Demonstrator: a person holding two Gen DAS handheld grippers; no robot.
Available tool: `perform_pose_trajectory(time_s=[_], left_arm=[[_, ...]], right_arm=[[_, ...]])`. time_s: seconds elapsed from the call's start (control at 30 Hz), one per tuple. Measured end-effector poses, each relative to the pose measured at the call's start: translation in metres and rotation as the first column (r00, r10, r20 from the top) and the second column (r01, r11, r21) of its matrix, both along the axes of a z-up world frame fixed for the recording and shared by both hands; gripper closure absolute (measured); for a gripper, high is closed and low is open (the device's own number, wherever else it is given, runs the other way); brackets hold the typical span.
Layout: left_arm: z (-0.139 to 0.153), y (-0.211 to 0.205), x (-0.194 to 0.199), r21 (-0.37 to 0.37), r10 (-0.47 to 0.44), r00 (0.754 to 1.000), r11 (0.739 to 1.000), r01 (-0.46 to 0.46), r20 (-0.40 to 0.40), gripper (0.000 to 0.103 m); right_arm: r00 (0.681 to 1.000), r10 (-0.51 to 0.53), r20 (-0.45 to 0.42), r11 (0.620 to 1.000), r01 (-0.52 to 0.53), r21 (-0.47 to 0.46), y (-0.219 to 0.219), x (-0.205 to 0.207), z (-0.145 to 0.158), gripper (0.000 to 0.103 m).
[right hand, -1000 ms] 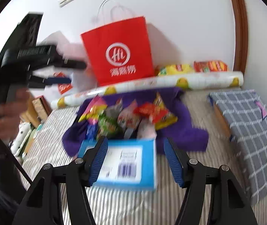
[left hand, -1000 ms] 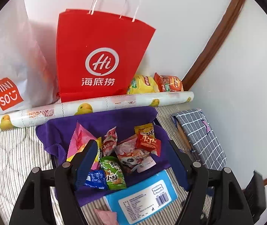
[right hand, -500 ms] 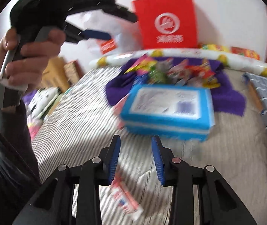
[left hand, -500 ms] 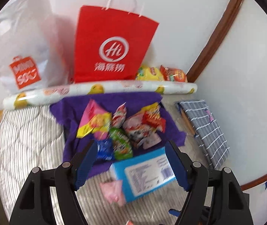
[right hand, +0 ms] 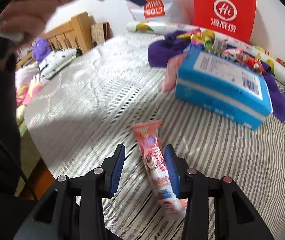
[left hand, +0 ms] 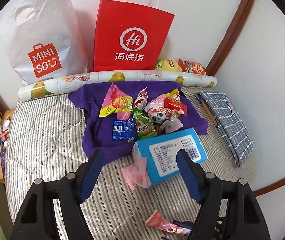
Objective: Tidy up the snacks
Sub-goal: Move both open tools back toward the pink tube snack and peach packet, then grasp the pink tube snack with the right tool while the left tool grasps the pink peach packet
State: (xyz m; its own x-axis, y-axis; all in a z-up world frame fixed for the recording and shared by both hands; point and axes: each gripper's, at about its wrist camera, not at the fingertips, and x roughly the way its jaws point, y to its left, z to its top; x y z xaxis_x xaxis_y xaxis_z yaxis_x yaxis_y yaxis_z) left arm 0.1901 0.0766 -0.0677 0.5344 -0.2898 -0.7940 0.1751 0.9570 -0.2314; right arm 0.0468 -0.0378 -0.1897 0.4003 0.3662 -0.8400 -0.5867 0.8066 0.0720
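My left gripper [left hand: 140,172] stands released, its jaws wide apart with nothing between the pads; it hangs above the striped bedcover [left hand: 48,132], looking down on the near edge of the blue box [left hand: 170,154] and the small pink packet [left hand: 136,175] that touches the box's left side. The main heap of snacks [left hand: 142,112] lies beyond them on the purple towel [left hand: 96,124], in front of the red paper bag [left hand: 130,36]. None of this sits within reach of the left pads.

The coming move turns on my right gripper [right hand: 145,170]. Its jaws are partly closed but not clenched: the long pink snack stick [right hand: 154,160] lies between them on the bedcover, up against the right pad, while a clear gap remains to the left pad. The stick's long axis runs almost straight away from me, along the line of the fingers, tilted slightly to the left at its far end. The pads therefore face its two long sides, which I judge the correct orientation for a pinch across its narrow width. The stick lies off centre, so a shift to the right would square the grip before closing. The right hand is far nearer this stick than the left; in the left view it appears only at the bottom edge [left hand: 162,223]
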Motion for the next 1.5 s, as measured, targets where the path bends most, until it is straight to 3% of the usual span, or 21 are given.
perform_pose_trajectory(time_s=[0.03,0.2,0.47,0.7,0.93,1.2,1.27,1.33,1.43,1.5], left_arm=[[0.0,-0.001,-0.002,0.008,-0.002,1.0,1.0,0.002,0.004,0.03],[-0.004,-0.003,-0.01,0.043,-0.017,1.0,0.999,0.016,0.017,0.03],[-0.049,0.016,-0.013,0.108,0.007,0.999,0.994,-0.003,-0.036,0.03],[-0.096,0.014,-0.02,0.158,-0.052,0.997,0.986,0.061,-0.059,0.03],[-0.114,-0.013,-0.016,0.228,-0.148,0.988,0.962,0.152,-0.032,0.03],[-0.125,-0.024,-0.002,0.238,-0.164,0.986,0.959,0.156,0.012,0.032],[-0.13,-0.025,0.002,0.232,-0.169,0.986,0.959,0.162,0.012,0.038],[-0.133,-0.024,0.006,0.182,-0.187,0.982,0.966,0.185,-0.009,0.06],[-0.133,-0.025,0.005,0.139,-0.205,0.979,0.969,0.205,-0.014,0.078],[-0.131,-0.024,0.003,0.127,-0.208,0.978,0.97,0.209,-0.017,0.079]], right_arm=[[1.0,0.002,-0.001,1.0,-0.002,-0.011,0.0,-0.002,-0.002,0.076],[0.999,-0.01,0.039,1.0,0.011,-0.014,-0.006,-0.011,-0.008,0.085],[0.975,-0.195,0.109,0.98,0.19,0.06,-0.056,0.006,0.014,0.085],[0.91,-0.403,0.095,0.913,0.393,0.111,-0.117,0.035,0.013,0.085],[0.89,-0.451,0.067,0.89,0.442,0.115,-0.136,0.043,0.004,0.085],[0.881,-0.471,0.05,0.879,0.464,0.112,-0.146,0.05,-0.003,0.085],[0.88,-0.472,0.045,0.878,0.466,0.109,-0.146,0.051,-0.005,0.085],[0.88,-0.474,0.038,0.877,0.468,0.107,-0.147,0.054,-0.007,0.085],[0.879,-0.475,0.036,0.877,0.469,0.103,-0.146,0.054,-0.008,0.085],[0.878,-0.477,0.036,0.876,0.472,0.102,-0.146,0.055,-0.009,0.085]])
